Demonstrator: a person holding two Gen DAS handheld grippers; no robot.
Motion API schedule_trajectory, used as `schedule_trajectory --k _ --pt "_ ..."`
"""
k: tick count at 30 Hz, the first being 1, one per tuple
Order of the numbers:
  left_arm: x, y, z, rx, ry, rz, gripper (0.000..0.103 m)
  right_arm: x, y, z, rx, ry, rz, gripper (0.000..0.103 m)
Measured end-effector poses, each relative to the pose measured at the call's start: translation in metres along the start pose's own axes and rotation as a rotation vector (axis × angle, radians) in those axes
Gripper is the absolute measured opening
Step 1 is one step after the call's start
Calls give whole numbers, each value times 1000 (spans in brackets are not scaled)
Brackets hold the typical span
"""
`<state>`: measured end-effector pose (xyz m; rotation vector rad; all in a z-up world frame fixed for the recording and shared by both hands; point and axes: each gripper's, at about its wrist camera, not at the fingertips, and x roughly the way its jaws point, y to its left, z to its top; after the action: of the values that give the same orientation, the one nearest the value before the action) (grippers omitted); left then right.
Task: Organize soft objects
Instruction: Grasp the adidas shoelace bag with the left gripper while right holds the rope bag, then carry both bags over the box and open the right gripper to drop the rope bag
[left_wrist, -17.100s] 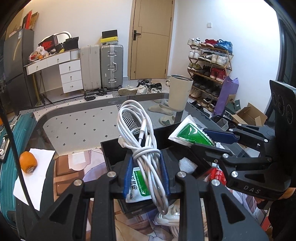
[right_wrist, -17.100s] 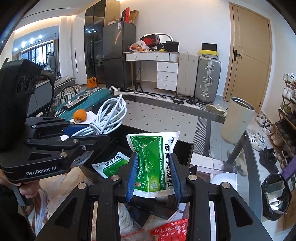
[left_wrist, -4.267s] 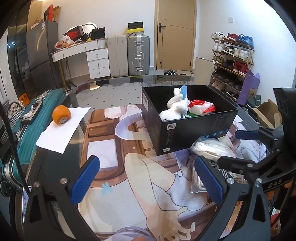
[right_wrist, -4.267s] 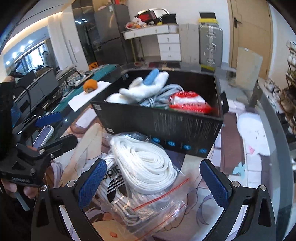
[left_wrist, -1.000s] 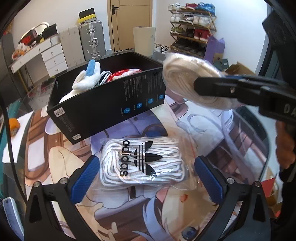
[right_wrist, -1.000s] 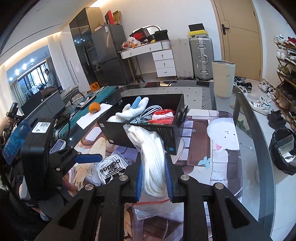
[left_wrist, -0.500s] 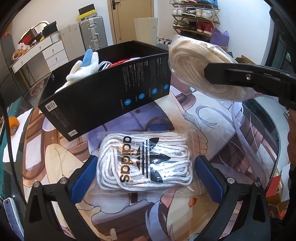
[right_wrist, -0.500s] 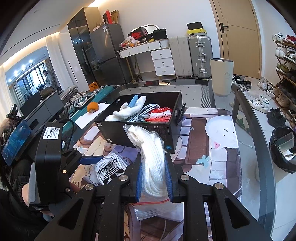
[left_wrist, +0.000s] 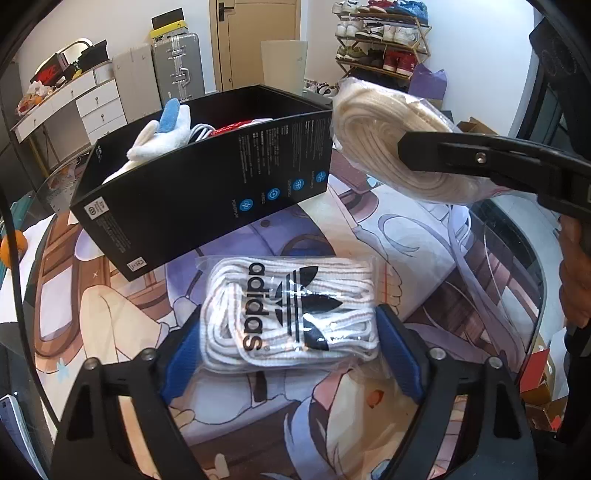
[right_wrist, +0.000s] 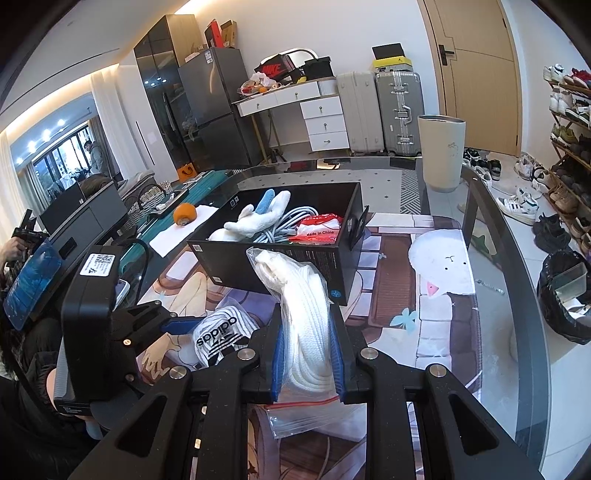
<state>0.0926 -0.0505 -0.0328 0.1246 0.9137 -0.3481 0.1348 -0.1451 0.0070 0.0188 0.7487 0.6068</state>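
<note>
Fingers: my right fingers (right_wrist: 306, 354) pinch the bag of white rope (right_wrist: 308, 325), lifted near the box; my left fingers (left_wrist: 290, 354) are spread around the Adidas bag (left_wrist: 288, 306), pads close at both sides.
Bags: two, both clear plastic with coiled white cord.
Box: one black box (left_wrist: 207, 184) on the counter (left_wrist: 424, 258), holding a plush toy (left_wrist: 159, 136).

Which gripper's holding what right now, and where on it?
Right gripper: bagged white rope coil, clamped across its lower middle. Left gripper: jaws flank the adidas lace bag; a hold isn't clear.
</note>
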Motion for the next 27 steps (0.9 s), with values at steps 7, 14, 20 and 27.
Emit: schedule_trajectory --k 7,14,20,27 --pt "-8 5 -5 -9 -26 -19 77 0 0 -1 1 -2 0 20" --pt "-21 5 -10 -26 -68 -12 76 0 1 -1 -2 -11 2 21" --pt "-43 11 -13 -51 -125 -9 76 -2 4 1 -10 -25 -1 20" --pt "-70 25 -4 -85 -210 8 76 -6 9 2 -16 -53 6 20"
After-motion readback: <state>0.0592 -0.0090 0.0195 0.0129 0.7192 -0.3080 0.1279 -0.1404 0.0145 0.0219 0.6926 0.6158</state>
